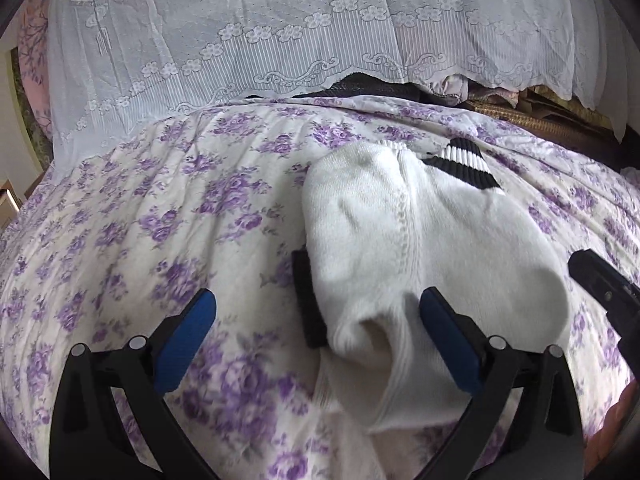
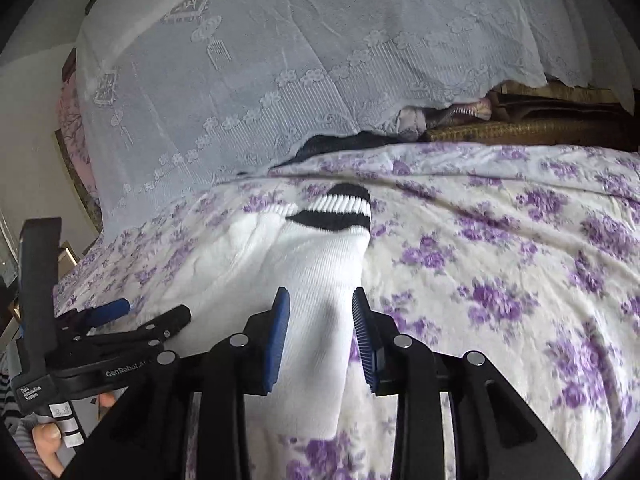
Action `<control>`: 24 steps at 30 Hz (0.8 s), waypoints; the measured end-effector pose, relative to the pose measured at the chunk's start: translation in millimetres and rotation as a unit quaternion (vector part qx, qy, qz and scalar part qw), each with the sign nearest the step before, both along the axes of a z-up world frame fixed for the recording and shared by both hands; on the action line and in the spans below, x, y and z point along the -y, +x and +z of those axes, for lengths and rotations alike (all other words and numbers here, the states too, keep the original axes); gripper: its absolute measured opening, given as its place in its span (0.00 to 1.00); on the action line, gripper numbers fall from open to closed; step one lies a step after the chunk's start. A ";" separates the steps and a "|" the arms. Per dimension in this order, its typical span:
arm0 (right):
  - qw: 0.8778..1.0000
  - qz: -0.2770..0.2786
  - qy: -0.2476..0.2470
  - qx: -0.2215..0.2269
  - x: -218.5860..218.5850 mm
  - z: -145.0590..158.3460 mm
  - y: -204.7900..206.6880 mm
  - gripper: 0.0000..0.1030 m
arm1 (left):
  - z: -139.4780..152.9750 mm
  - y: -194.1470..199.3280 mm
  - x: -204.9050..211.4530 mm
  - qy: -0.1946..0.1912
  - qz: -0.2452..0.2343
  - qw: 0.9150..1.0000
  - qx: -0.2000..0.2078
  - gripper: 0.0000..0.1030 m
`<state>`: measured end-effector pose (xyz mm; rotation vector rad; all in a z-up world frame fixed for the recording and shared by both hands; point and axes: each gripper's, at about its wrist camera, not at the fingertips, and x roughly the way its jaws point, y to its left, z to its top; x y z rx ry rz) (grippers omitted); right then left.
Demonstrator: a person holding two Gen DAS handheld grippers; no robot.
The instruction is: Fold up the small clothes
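Socks point(image 2: 320, 264), white and ribbed, one with a black-striped cuff point(image 2: 340, 208), lie stacked on the bed's purple-flowered sheet point(image 2: 500, 280). Right hand-held gripper point(image 2: 322, 340) straddles the sock's lower end, its blue pads parted, not pressing. Left hand-held gripper point(image 1: 316, 340) stands spread wide, a sock between its fingers. Lace cloth point(image 1: 280, 32) drapes behind.
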<state>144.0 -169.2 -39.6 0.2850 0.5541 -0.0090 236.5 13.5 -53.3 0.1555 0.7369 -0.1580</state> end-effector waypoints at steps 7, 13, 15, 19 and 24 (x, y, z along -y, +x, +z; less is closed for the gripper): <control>0.998 0.001 0.016 -0.062 4.7 -16.7 0.3 0.52 | -11.2 -12.3 8.2 0.063 0.012 0.998 -0.002 0.96; 0.997 0.006 0.044 -0.064 8.3 -22.8 -20.6 0.52 | -2.0 -46.9 1.8 0.070 0.019 0.997 0.037 0.96; 0.997 0.009 0.041 -0.069 4.9 -23.9 -27.2 0.52 | 2.2 -57.5 -1.3 0.065 0.020 0.997 0.047 0.96; 0.998 0.012 0.034 -0.054 -0.3 -17.8 -43.7 0.52 | 9.0 -75.6 -8.0 0.056 0.024 0.996 0.058 0.96; 0.999 0.012 0.028 -0.041 -5.0 -12.7 -61.9 0.52 | 15.7 -91.0 -14.7 0.048 0.031 0.996 0.068 0.96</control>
